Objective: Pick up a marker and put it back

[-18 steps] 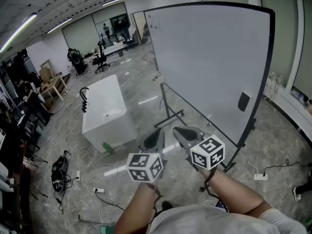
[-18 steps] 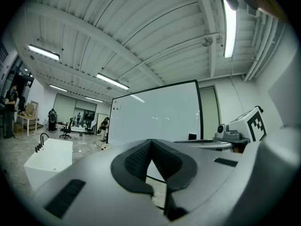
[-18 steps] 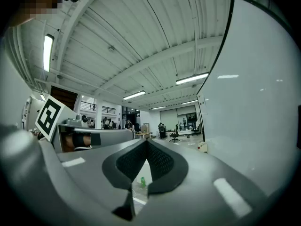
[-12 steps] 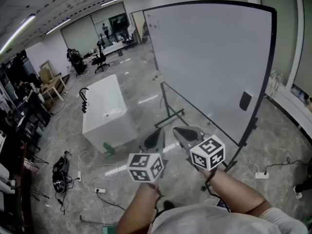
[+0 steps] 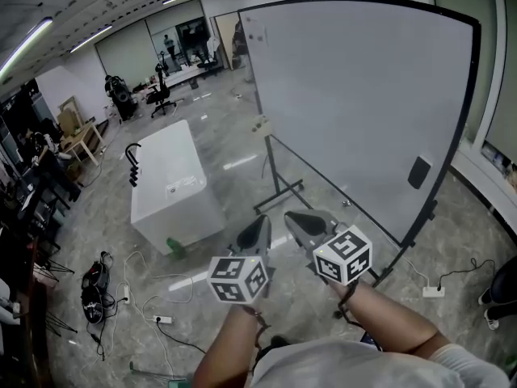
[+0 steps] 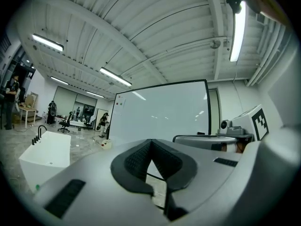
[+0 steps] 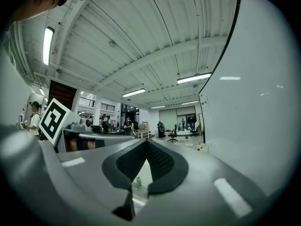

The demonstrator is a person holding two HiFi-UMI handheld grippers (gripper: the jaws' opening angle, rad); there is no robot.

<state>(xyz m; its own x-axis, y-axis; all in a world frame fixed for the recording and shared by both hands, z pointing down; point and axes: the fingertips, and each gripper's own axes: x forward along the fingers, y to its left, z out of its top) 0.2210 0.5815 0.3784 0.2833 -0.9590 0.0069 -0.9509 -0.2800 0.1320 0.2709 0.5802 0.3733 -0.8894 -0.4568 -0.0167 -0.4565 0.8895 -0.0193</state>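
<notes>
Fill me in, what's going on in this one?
A person stands facing a whiteboard on a stand, holding the left gripper and the right gripper out low in front of it. Both have their fingers closed together with nothing between them. No marker is held, and I can't make one out anywhere.

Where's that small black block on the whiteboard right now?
In the head view, the black block sits low on the whiteboard, near its right edge, up and to the right of the right gripper.

Head view looks steeply down; L+R gripper views tilt up; all share whiteboard [image 5: 355, 111].
</notes>
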